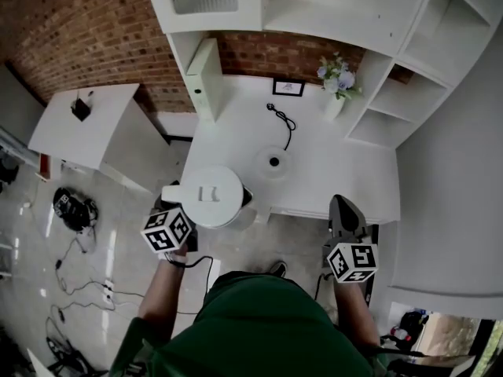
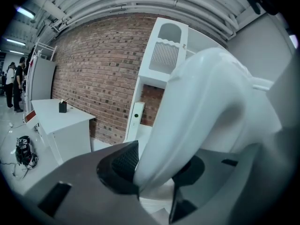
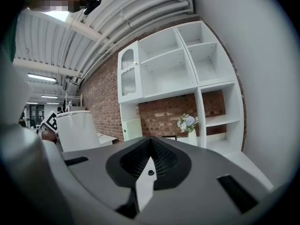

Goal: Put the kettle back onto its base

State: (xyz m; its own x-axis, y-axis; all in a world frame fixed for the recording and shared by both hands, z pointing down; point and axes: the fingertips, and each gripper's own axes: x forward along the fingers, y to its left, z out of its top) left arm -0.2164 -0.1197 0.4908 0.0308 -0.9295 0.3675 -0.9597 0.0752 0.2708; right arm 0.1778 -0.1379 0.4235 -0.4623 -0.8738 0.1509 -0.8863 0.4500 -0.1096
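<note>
The white kettle (image 1: 212, 195) hangs in the air just off the desk's front left corner. My left gripper (image 1: 181, 210) is shut on its handle. In the left gripper view the curved white handle (image 2: 187, 125) fills the gap between the two dark pads (image 2: 119, 165). The round white kettle base (image 1: 273, 162) lies on the white desk (image 1: 338, 175), beyond and to the right of the kettle, its black cord (image 1: 283, 120) running toward the back. My right gripper (image 1: 343, 210) hovers at the desk's front right with its jaws together and nothing in them. The right gripper view shows the kettle (image 3: 77, 130) at the left.
At the back of the desk are a vase of flowers (image 1: 338, 81), a small picture frame (image 1: 288, 87) and an upright white box (image 1: 203, 77). White shelves (image 1: 409, 93) rise at the right. A small white table (image 1: 86, 128) stands at the left, with cables (image 1: 75, 210) on the floor.
</note>
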